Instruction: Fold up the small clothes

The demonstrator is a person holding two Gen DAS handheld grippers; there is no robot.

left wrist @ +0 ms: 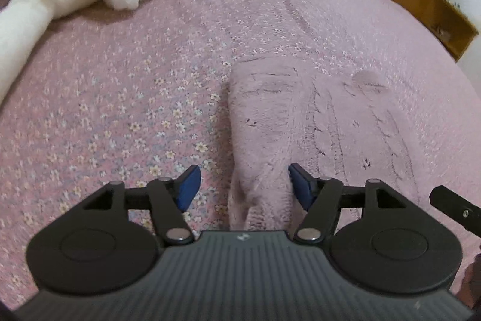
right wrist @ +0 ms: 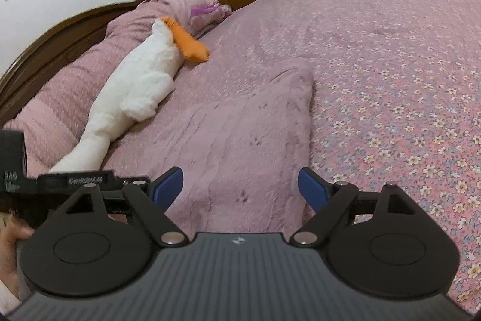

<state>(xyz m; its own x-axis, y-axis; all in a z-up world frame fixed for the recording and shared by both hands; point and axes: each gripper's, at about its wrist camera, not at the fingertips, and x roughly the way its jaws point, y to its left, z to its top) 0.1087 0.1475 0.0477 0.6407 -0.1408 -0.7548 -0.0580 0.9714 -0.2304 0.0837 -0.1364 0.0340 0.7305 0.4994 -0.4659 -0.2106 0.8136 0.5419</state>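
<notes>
A fuzzy pink garment (left wrist: 270,122) lies folded on the bed (left wrist: 120,86), on its flowered pink cover. The left hand-held gripper (left wrist: 244,185) is spread, a fold of the garment between its blue pads unpinched. The right hand-held gripper (right wrist: 240,188) hangs spread above the garment. A white plush toy (right wrist: 141,80) lies near the pillows (right wrist: 60,98).
</notes>
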